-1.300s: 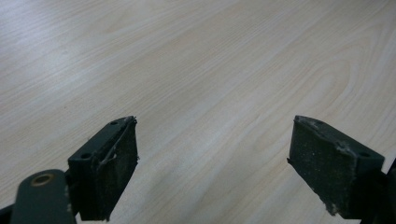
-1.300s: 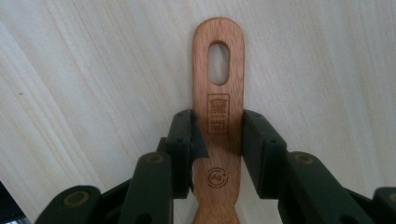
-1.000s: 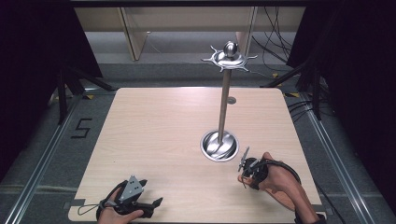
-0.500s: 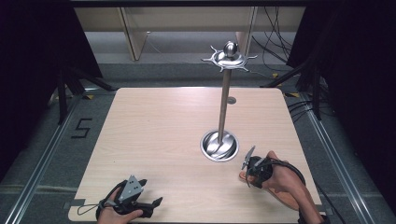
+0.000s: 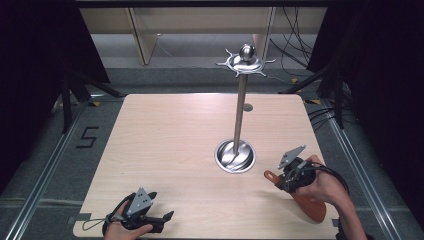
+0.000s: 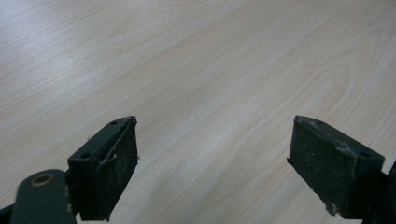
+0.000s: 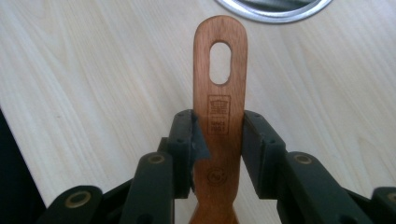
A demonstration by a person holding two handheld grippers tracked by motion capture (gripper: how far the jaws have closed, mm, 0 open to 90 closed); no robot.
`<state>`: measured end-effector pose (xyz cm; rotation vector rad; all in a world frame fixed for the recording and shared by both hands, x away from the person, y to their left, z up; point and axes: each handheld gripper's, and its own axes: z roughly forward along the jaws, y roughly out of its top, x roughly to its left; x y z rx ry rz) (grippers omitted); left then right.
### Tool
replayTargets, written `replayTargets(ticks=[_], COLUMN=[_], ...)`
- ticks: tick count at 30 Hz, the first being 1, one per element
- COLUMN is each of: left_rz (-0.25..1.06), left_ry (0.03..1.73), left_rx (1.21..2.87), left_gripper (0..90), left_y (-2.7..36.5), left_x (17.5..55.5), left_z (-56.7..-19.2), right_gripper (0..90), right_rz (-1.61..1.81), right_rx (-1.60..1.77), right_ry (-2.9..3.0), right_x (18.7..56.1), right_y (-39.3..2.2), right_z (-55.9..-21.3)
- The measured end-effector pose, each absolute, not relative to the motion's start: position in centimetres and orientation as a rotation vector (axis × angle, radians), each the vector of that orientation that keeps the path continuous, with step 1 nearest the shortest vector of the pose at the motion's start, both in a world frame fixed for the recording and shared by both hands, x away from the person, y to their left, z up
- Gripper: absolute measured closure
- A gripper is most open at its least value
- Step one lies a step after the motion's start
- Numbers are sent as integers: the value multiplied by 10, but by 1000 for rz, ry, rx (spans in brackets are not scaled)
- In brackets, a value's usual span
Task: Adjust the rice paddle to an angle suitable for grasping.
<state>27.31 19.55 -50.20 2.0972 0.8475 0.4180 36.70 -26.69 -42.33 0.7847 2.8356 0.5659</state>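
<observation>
right gripper [image 7: 218, 140]: clamped on flat brown wooden spatula [image 7: 219, 112], slotted handle, lower right of high view | left gripper [image 6: 212, 168]: jaws apart, bottom left | shiny metal stand [image 5: 239, 120] mid-frame | pale wood table [image 5: 165, 135] bare on the left

A pale wooden table [image 5: 170, 150] fills the middle, grain running across it. Towards its right stands a tall metal rack [image 5: 240, 115]: round shiny base [image 5: 235, 156] flat on the wood, slim pole upright, hooked crown [image 5: 245, 62] and ball on top. On the grey floor at left, a marking "5" [image 5: 87, 136]. Cables [image 5: 295, 50] trail behind.
</observation>
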Motion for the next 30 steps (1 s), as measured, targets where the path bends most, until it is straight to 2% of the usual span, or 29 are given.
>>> replayTargets(ticks=[8, 13, 28, 30], left_rz=[436, 428, 408, 432], left_ry=[847, 835, 894, 844], left_rx=[2062, 2102, 2036, 2086], left_gripper=[148, 148, 148, 148], left_y=[195, 197, 193, 197], left_x=[274, 274, 272, 274], left_z=[-503, -501, -503, -502], right_gripper=[671, 671, 671, 671], right_rz=[707, 791, 1155, 1187], right_rx=[805, 820, 834, 839], right_ry=[2800, 2761, 2527, 2507], right_x=[367, 365, 362, 362], right_y=[-275, -280, -301, -304], right_z=[-411, -404, -362, -356])
